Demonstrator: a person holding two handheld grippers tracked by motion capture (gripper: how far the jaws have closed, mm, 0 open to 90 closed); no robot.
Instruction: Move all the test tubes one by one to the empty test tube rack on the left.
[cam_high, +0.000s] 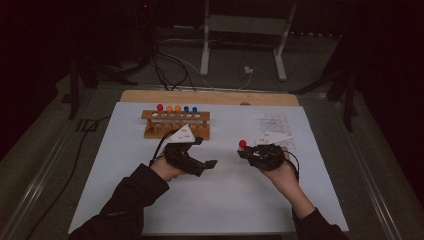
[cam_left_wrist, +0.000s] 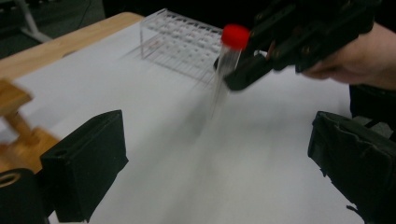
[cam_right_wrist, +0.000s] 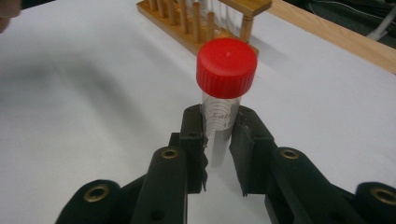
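A: What are the right gripper (cam_right_wrist: 218, 140)'s jaws doing?

B: They pinch the tube (cam_right_wrist: 219, 126) just under its red cap (cam_right_wrist: 226, 66), one jaw on each side of the clear wall. In the right gripper view the tube stands upright at the frame's centre, and its lower part hangs free below the jaws.

A: And the left gripper (cam_left_wrist: 215, 158)?

B: Jaws spread wide, nothing between them. In its own view they sit at the lower left and lower right corners, with the tube (cam_left_wrist: 223, 70) and the right gripper (cam_left_wrist: 243, 74) in the upper middle, apart from them.

A: Where is the tube over the table?

B: In the high view it is a little right of centre (cam_high: 242, 146), above the white sheet (cam_high: 220, 200). The wooden rack (cam_high: 176, 124) is upper left of it and the clear rack (cam_high: 277, 127) just upper right.

A: How would it handle?

B: I judge it light and looks empty, thin clear plastic, stiff but smooth, so it could slip or swing in a pinch this high. The cap's lip gives a stop against sliding down. For a second hold I'd take the bare wall lower down, squarely across, without squeezing hard.

A: Risk?

B: Tilting as it goes into a rack hole.
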